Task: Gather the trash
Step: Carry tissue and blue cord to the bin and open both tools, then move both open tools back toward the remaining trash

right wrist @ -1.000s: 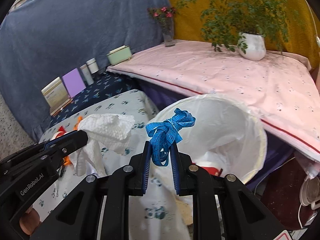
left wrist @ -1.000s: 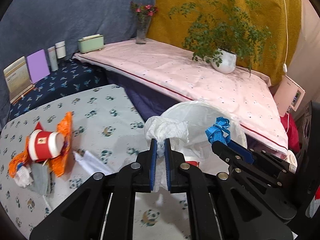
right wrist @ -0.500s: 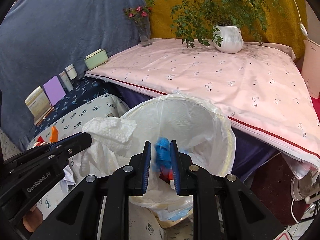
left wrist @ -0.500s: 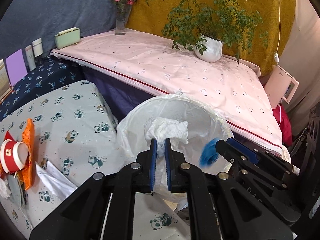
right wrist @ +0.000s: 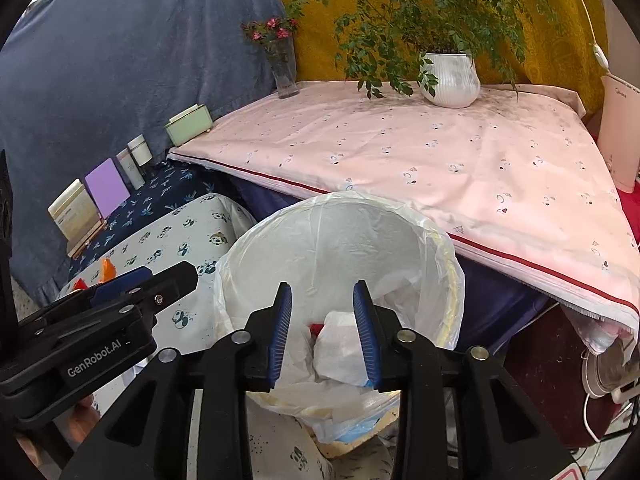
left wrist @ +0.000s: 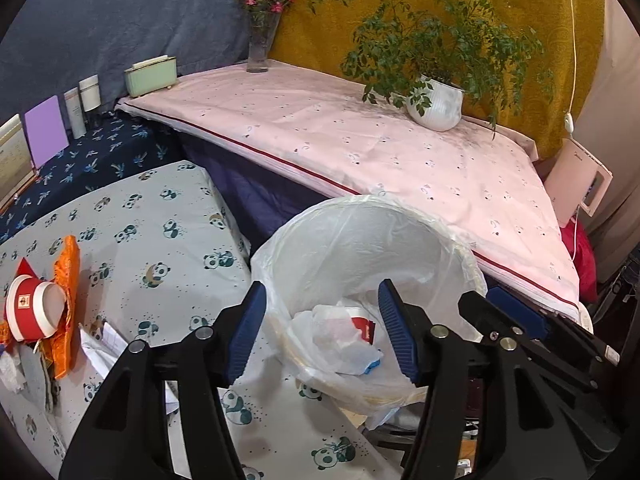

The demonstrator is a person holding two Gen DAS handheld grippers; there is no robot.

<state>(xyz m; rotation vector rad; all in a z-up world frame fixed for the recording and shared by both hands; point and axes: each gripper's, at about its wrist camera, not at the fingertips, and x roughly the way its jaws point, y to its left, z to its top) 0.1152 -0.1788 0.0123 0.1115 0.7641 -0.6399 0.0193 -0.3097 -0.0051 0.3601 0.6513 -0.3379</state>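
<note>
both hand-held grippers, left (left wrist: 320, 332) and right (right wrist: 322, 330), gape apart over lined bin (left wrist: 448, 236), apparently empty.

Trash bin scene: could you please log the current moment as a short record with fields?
left gripper: open, empty, over the bin
right gripper: open, empty, over the bin
trash bin: lined with a white bag, beside the panda-print table
bin contents: white crumpled tissue on top
left to collect: red paper cup, orange wrapper, on the table's left side
</note>
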